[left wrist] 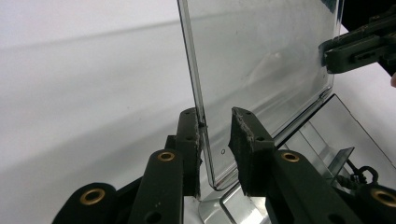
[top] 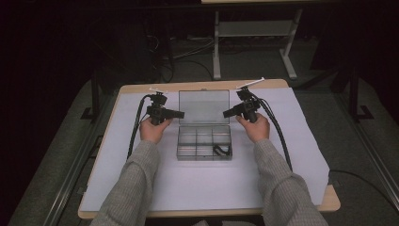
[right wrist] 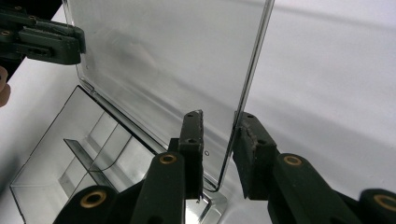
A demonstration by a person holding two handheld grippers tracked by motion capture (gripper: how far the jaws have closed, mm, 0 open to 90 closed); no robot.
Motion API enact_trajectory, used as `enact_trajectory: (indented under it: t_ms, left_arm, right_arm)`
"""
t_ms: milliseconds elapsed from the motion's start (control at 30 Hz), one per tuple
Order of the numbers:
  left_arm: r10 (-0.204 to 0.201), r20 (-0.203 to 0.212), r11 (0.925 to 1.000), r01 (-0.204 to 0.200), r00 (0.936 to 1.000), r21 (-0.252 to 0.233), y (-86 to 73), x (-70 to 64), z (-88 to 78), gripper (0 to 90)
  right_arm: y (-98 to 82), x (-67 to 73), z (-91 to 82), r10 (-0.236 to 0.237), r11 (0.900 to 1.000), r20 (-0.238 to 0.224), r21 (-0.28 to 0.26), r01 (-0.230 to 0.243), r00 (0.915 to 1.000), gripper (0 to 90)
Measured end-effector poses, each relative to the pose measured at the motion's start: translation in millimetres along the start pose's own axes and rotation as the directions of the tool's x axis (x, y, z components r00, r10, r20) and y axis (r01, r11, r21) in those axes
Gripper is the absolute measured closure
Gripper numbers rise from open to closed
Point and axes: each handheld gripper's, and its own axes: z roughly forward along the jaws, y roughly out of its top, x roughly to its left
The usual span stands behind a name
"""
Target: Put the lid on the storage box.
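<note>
White table [top: 141,183] bears open clear box [top: 204,141] holding black cable [top: 221,149].

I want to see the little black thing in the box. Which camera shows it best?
The high view: the black thing lies whole in the clear box's front right compartment. The left gripper view catches part of it at the edge. In the right gripper view I cannot make it out.

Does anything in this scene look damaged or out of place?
Nothing looks damaged. The clear compartment box sits square on the table, its lid upright, and one small black item lies in its front right compartment.
</note>
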Motion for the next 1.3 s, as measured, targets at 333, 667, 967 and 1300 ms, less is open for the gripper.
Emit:
enact_trajectory:
  t_ms: [333,667,967,1300]
  left_arm:
    - [0.012,-0.007,0.9998,-0.012,0.9999,-0.015,-1.2,-2.4,-2.3,76.9]
    - [0.027,0.0,0.9994,-0.027,0.9996,-0.024,-2.2,-3.5,-4.8,76.9]
    - [0.043,0.006,0.9987,-0.043,0.9991,-0.029,-3.2,-5.4,-6.4,74.8]
    - [0.051,0.009,0.9981,-0.051,0.9987,-0.034,-4.0,-6.6,-7.8,74.1]
  right_arm:
    - [-1.3,3.5,-2.7,-0.012,1.0,0.008,-0.005,0.012,0.9999,72.7]
    - [-2.4,7.8,-5.8,-0.028,0.999,0.015,-0.015,0.028,0.9995,72.7]
    - [-3.7,9.0,-7.2,-0.046,0.999,0.018,-0.018,0.047,0.9988,72.7]
    - [-4.7,11.8,-8.9,-0.061,0.998,0.023,-0.024,0.062,0.9979,72.5]
